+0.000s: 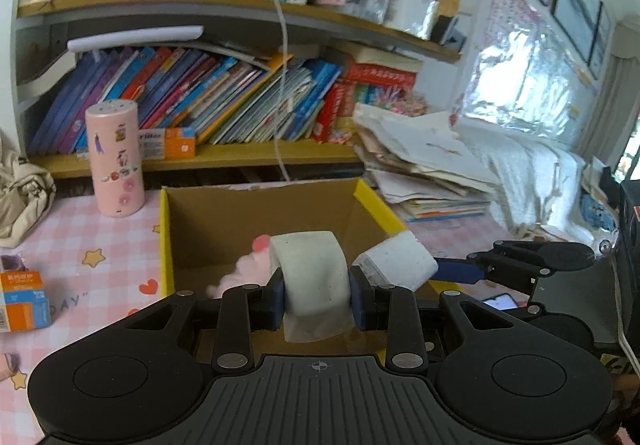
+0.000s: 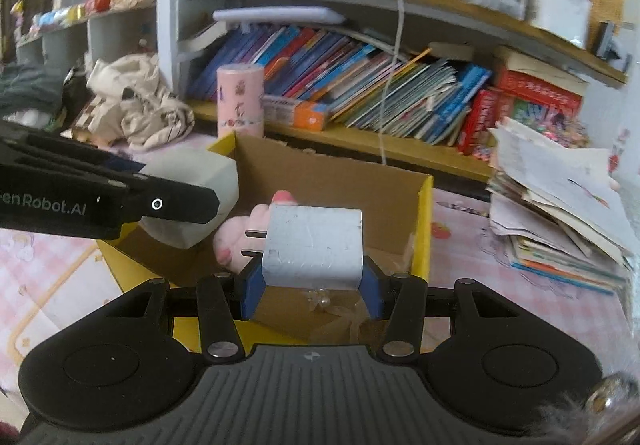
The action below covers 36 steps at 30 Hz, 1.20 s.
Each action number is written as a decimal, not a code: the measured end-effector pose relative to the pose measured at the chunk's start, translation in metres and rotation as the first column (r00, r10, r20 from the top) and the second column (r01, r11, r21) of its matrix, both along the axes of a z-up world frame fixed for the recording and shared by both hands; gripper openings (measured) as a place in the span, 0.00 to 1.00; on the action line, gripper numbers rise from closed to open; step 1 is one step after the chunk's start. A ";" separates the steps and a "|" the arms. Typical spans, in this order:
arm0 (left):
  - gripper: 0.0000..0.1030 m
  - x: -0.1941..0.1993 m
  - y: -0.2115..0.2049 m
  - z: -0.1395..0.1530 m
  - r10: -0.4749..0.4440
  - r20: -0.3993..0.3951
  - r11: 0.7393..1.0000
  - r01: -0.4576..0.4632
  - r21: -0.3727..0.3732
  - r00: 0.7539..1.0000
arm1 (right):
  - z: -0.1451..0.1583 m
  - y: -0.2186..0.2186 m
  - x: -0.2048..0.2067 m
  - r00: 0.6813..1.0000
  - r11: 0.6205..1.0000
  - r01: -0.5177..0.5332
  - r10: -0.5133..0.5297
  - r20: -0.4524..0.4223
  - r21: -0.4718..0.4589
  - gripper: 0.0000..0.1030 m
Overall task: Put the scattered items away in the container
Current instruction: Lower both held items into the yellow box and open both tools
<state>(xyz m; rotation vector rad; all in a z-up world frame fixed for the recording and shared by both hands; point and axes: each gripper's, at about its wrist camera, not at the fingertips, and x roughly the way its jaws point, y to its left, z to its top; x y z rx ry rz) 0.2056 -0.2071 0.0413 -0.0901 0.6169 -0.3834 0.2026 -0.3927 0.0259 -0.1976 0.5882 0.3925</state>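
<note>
My left gripper [image 1: 318, 295] is shut on a whitish rounded case [image 1: 312, 277], held over the open cardboard box with yellow rim [image 1: 166, 237]. My right gripper [image 2: 312, 285] is shut on a white plug adapter [image 2: 314, 247] with two prongs pointing left, also over the box [image 2: 424, 229]. The adapter [image 1: 396, 263] and right gripper [image 1: 460, 271] show in the left wrist view. The left gripper [image 2: 176, 201] and the case [image 2: 196, 181] show at left in the right wrist view. A pink plush item [image 2: 240, 233] lies inside the box, also visible in the left wrist view [image 1: 250, 269].
A pink cylinder [image 1: 115, 157] stands behind the box's left corner. An orange and blue small box [image 1: 24, 301] lies on the pink checked tablecloth at left. Paper and book stacks [image 2: 560, 205] sit to the right. Bookshelves [image 1: 224, 101] rise behind. A phone [image 1: 500, 301] lies near the right gripper.
</note>
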 end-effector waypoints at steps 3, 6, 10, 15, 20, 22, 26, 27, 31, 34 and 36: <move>0.29 0.010 -0.002 -0.005 0.013 -0.020 1.000 -0.012 0.018 1.000 | -0.005 0.002 0.017 0.999 0.999 -0.037 0.037 -0.025 -0.013 0.45; 0.29 0.019 -0.003 -0.013 0.026 -0.052 0.999 -0.024 0.039 0.998 | -0.011 0.006 0.032 0.995 0.997 -0.076 0.074 -0.060 -0.034 0.45; 0.29 0.032 -0.002 -0.024 0.038 -0.100 0.998 -0.032 0.062 0.994 | -0.021 0.013 0.050 0.987 0.990 -0.127 0.119 -0.112 -0.060 0.45; 0.29 0.044 -0.003 -0.035 0.042 -0.148 0.995 -0.028 0.096 0.988 | -0.029 0.017 0.070 0.971 0.980 -0.177 0.160 -0.176 -0.088 0.45; 0.29 0.053 -0.005 -0.045 0.041 -0.192 0.993 -0.020 0.112 0.980 | -0.038 0.020 0.086 0.953 0.973 -0.210 0.182 -0.244 -0.094 0.45; 0.29 0.054 -0.006 -0.048 0.035 -0.200 0.993 -0.011 0.117 0.979 | -0.042 0.021 0.090 0.948 0.973 -0.211 0.179 -0.264 -0.095 0.45; 0.29 0.056 -0.007 -0.049 0.028 -0.205 0.993 -0.003 0.122 0.978 | -0.044 0.020 0.092 0.944 0.972 -0.212 0.176 -0.280 -0.104 0.45; 0.29 0.056 -0.007 -0.049 0.028 -0.205 0.992 -0.002 0.123 0.978 | -0.044 0.020 0.093 0.943 0.972 -0.212 0.175 -0.284 -0.105 0.45; 0.29 0.056 -0.007 -0.049 0.025 -0.205 0.992 0.001 0.126 0.978 | -0.044 0.020 0.093 0.940 0.970 -0.216 0.177 -0.292 -0.107 0.45; 0.29 0.056 -0.007 -0.049 0.026 -0.203 0.992 0.000 0.127 0.979 | -0.044 0.020 0.093 0.939 0.971 -0.215 0.175 -0.295 -0.107 0.45; 0.29 0.055 -0.008 -0.049 0.027 -0.200 0.992 -0.001 0.129 0.979 | -0.044 0.020 0.092 0.940 0.971 -0.214 0.174 -0.294 -0.108 0.46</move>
